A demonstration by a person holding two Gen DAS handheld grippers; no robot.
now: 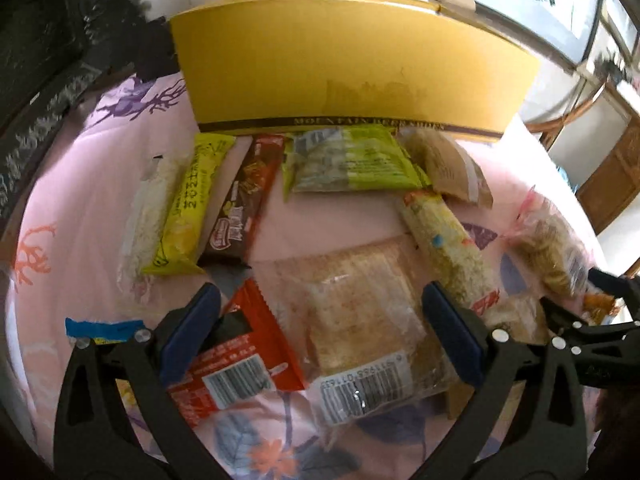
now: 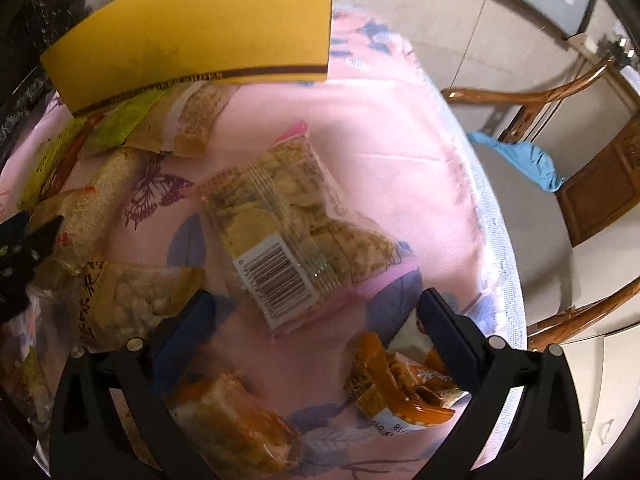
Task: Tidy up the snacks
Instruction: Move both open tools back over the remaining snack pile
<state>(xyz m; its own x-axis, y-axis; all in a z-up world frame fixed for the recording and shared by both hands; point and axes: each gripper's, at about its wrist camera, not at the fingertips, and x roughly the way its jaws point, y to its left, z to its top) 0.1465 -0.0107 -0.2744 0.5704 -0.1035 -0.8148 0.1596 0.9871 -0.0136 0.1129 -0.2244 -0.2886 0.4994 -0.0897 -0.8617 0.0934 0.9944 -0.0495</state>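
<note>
Both claws hang released over snacks on the bench. The left claw (image 1: 320,332) straddles a clear cracker pack (image 1: 360,312); it should lower squarely before clenching, avoiding the red wrapper (image 1: 248,344). The right claw (image 2: 316,328) frames a biscuit bag (image 2: 288,232).

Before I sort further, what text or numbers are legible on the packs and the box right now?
"MOUNTAIN", then blurred words: dark band on the yellow box.
"BLU", cut off: orange wrapper.
Digits under the barcode on the clear cracker pack: too blurred to trust.
Script on the yellow-green pack and brown chocolate bar: unreadable.
Characters on the puffed-rice pack: too blurred.
Barcode label on the clear biscuit bag: unreadable.
</note>
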